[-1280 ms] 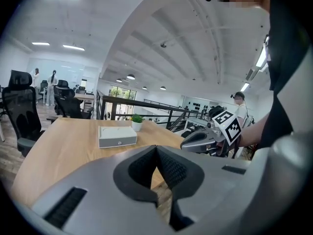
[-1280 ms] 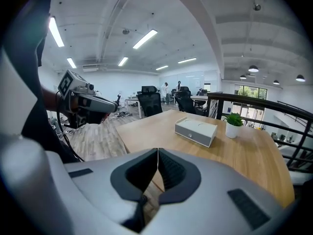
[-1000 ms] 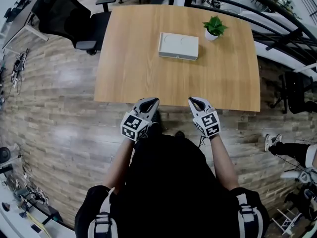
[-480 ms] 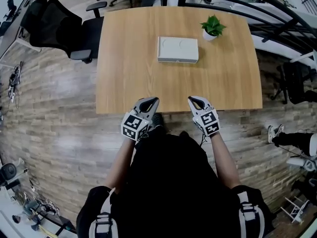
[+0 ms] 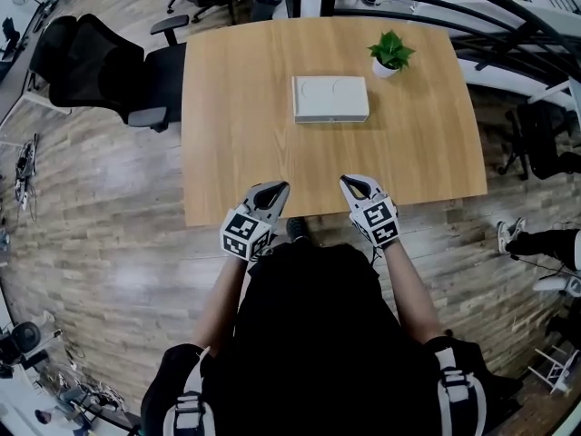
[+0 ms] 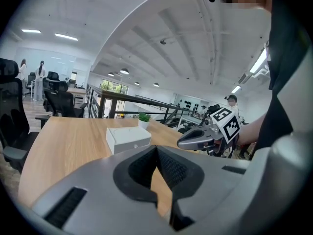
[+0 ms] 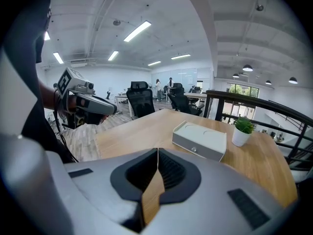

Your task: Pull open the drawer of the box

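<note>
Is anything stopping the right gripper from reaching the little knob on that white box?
Probably not: the table between the right gripper and the box is bare, the knob faces it, and the plant stands aside.

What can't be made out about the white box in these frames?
- Inside of the box: drawer closed in every view.
- Drawer knob: too small in the head view; plain only in the right gripper view.
- Box's lower edge in the left gripper view: hidden by the body of the left gripper.

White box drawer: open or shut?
Shut. The drawer front with its knob sits flush with the box; nothing protrudes.
</note>
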A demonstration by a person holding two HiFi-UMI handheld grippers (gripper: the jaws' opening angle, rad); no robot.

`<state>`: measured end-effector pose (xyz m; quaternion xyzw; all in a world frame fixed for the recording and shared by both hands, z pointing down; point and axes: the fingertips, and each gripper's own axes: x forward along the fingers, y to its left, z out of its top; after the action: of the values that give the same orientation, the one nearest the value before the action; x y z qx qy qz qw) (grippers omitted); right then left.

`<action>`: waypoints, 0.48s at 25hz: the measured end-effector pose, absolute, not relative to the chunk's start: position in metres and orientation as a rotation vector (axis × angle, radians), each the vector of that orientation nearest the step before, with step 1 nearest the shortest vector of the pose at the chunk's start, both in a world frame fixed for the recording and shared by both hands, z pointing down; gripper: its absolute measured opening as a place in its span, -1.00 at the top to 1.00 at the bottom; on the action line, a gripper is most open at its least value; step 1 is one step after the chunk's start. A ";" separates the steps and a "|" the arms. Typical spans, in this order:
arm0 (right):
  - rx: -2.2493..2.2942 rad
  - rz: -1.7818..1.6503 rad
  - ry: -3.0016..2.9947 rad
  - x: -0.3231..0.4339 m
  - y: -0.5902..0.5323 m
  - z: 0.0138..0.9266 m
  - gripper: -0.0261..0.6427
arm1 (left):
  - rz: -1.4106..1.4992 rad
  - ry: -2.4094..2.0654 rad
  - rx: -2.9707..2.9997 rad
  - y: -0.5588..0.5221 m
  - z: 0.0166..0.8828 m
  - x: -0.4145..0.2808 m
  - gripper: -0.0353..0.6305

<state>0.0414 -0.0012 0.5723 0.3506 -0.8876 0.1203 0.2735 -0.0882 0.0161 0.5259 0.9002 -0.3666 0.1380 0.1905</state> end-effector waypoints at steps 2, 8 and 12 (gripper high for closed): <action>0.950 0.328 -2.382 0.034 -0.001 0.575 0.85 | 0.386 -1.013 2.532 0.016 0.526 -0.094 0.83; 0.942 0.339 -2.372 0.013 -0.001 0.582 0.85 | 0.382 -1.002 2.525 0.013 0.530 -0.113 0.83; 0.933 0.296 -2.369 0.002 -0.005 0.574 0.85 | 0.345 -1.020 2.500 0.012 0.530 -0.126 0.83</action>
<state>0.0022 -0.0047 0.5741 0.3488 -0.8859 0.1105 0.2852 -0.1258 0.0120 0.5296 0.8983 -0.3665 0.1238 0.2082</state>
